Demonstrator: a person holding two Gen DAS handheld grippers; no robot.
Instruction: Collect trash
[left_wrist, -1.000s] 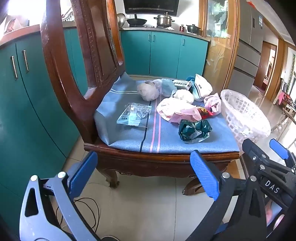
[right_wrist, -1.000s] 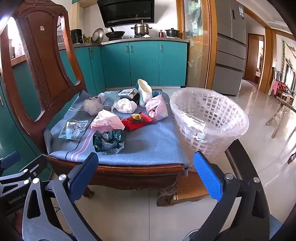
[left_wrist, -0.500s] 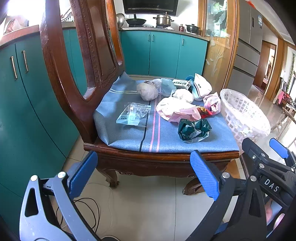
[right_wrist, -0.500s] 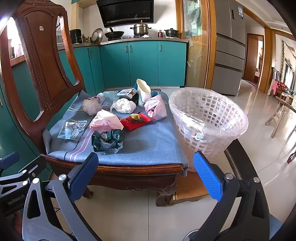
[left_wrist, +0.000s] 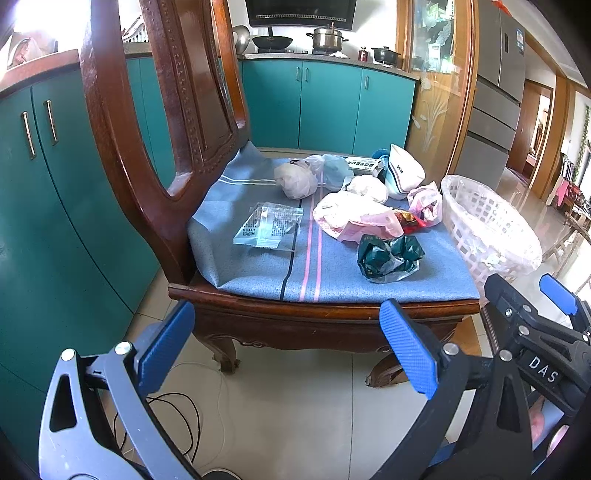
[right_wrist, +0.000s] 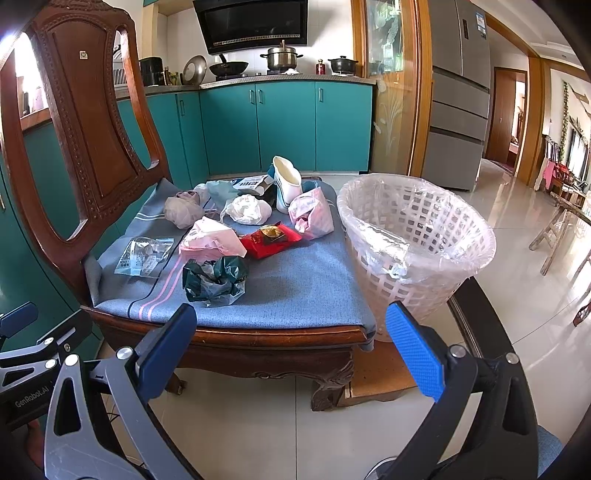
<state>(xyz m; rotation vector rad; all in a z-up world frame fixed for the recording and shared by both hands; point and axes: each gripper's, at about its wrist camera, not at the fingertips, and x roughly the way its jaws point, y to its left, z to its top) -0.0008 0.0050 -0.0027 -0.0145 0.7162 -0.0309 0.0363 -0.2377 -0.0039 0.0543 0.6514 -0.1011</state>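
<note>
Trash lies on the blue cushion of a wooden chair: a crumpled dark green wrapper nearest the front, a clear packet, a pink bag, a red wrapper, white bags and a paper cup farther back. A white lined basket stands right of the chair. My left gripper and right gripper are both open and empty, held in front of the seat's front edge.
The chair's tall carved back rises at the left. Teal kitchen cabinets and a fridge stand behind. Tiled floor with cables lies below. A wooden stool stands at the far right.
Both grippers have eased very slightly toward the chair. Nothing on the cushion has moved.
</note>
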